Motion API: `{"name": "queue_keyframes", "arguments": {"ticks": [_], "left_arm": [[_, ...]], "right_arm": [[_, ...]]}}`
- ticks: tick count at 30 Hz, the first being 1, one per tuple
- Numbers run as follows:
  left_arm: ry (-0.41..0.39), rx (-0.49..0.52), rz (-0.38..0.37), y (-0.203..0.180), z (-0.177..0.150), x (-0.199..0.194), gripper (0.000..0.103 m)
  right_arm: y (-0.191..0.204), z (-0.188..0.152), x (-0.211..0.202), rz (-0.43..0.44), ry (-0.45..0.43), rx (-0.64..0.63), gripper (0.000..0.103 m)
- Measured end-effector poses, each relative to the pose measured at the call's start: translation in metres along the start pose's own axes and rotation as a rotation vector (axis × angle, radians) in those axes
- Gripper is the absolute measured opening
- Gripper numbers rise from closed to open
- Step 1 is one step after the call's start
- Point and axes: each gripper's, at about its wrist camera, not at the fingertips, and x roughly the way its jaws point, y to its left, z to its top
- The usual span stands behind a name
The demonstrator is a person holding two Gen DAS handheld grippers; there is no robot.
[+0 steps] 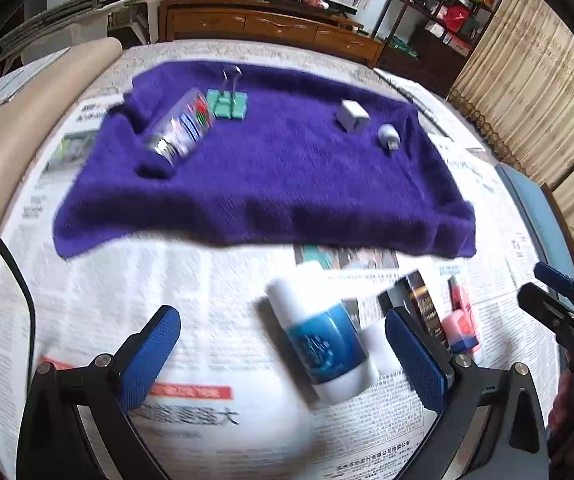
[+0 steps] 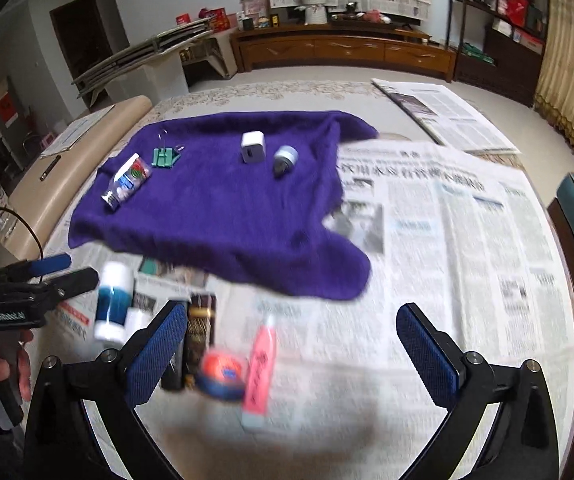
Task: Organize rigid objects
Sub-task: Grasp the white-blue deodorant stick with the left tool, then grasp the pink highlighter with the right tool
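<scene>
Both sets of jaws spread wide, nothing between the pads. Left gripper (image 1: pixel 283 360) hangs over the blue-and-white bottle (image 1: pixel 321 342) lying on the newspaper-covered surface (image 1: pixel 87 320). Right gripper (image 2: pixel 291 354) sits above the near row: dark box (image 2: pixel 201 328), orange round tin (image 2: pixel 223 372), pink tube (image 2: pixel 261 368). Farther off on the purple towel (image 1: pixel 267 184): clear tube of clips (image 1: pixel 183 128), green binder clips (image 1: pixel 229 104), white charger cube (image 1: pixel 351 115), small grey plug (image 1: pixel 389 136). Step looks like between picks, near row grouped. Next likely calls for reaching far to the towel items and closing on one.
</scene>
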Motion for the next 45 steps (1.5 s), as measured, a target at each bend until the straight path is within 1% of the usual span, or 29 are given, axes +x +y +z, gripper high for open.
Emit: {"name": "queue_keyframes", "arguments": {"ticks": [3, 5, 6, 8, 11, 14, 17, 19, 20, 22, 23, 25, 26, 27, 31, 36, 39, 42, 43, 45], "left_arm": [[0.017, 0.011, 0.070, -0.004, -0.007, 0.011, 0.103], [0.025, 0.012, 0.079, -0.002, -0.010, 0.013, 0.103], [0.023, 0.017, 0.102, -0.002, -0.012, 0.013, 0.103], [0.016, 0.030, 0.143, -0.001, -0.014, 0.012, 0.103], [0.006, 0.034, 0.146, -0.002, -0.015, 0.014, 0.103], [-0.016, 0.071, 0.166, -0.009, -0.015, 0.019, 0.102], [-0.037, 0.126, 0.175, -0.018, -0.019, 0.024, 0.098], [-0.066, 0.141, 0.166, -0.021, -0.022, 0.019, 0.090], [-0.073, 0.142, 0.155, -0.022, -0.023, 0.018, 0.084], [-0.086, 0.156, 0.148, -0.024, -0.023, 0.017, 0.079], [-0.089, 0.159, 0.144, -0.025, -0.022, 0.017, 0.074], [-0.102, 0.166, 0.136, -0.025, -0.021, 0.016, 0.059], [-0.109, 0.166, 0.132, -0.026, -0.022, 0.014, 0.040], [-0.117, 0.164, 0.120, -0.025, -0.021, 0.012, 0.034], [-0.118, 0.150, 0.074, -0.019, -0.022, 0.010, 0.034], [-0.128, 0.139, 0.083, -0.008, -0.028, -0.004, 0.034], [-0.134, 0.122, 0.072, 0.000, -0.030, -0.011, 0.034], [-0.133, 0.108, 0.059, 0.007, -0.030, -0.015, 0.034], [-0.131, 0.106, 0.056, 0.008, -0.030, -0.015, 0.034], [-0.131, 0.101, 0.047, 0.011, -0.030, -0.016, 0.034]], "right_arm": [[-0.008, -0.015, -0.005, 0.011, -0.023, 0.030, 0.103], [-0.013, -0.024, -0.007, 0.016, -0.049, 0.048, 0.103], [-0.017, -0.029, -0.007, 0.020, -0.058, 0.061, 0.103], [-0.022, -0.035, -0.004, 0.031, -0.052, 0.081, 0.103], [-0.023, -0.040, -0.001, 0.029, -0.057, 0.074, 0.103], [-0.022, -0.046, 0.003, 0.026, -0.049, 0.065, 0.103], [-0.021, -0.050, 0.005, 0.040, -0.038, 0.060, 0.103], [-0.020, -0.053, 0.005, 0.038, -0.040, 0.057, 0.103], [-0.021, -0.054, 0.004, 0.037, -0.042, 0.058, 0.103], [-0.023, -0.055, 0.003, 0.028, -0.041, 0.063, 0.103], [-0.025, -0.055, 0.003, 0.027, -0.042, 0.069, 0.103], [-0.030, -0.055, 0.002, 0.039, -0.040, 0.088, 0.103], [-0.031, -0.055, 0.003, 0.043, -0.037, 0.096, 0.103], [-0.032, -0.055, 0.004, 0.046, -0.031, 0.102, 0.103], [-0.032, -0.056, 0.009, 0.037, -0.016, 0.102, 0.103], [-0.029, -0.056, 0.010, 0.028, -0.017, 0.085, 0.102], [-0.025, -0.056, 0.009, 0.007, -0.024, 0.063, 0.102], [-0.020, -0.055, 0.013, 0.010, -0.019, 0.046, 0.099], [-0.017, -0.054, 0.016, 0.001, -0.018, 0.037, 0.098], [-0.013, -0.053, 0.021, -0.043, -0.015, 0.022, 0.096]]}}
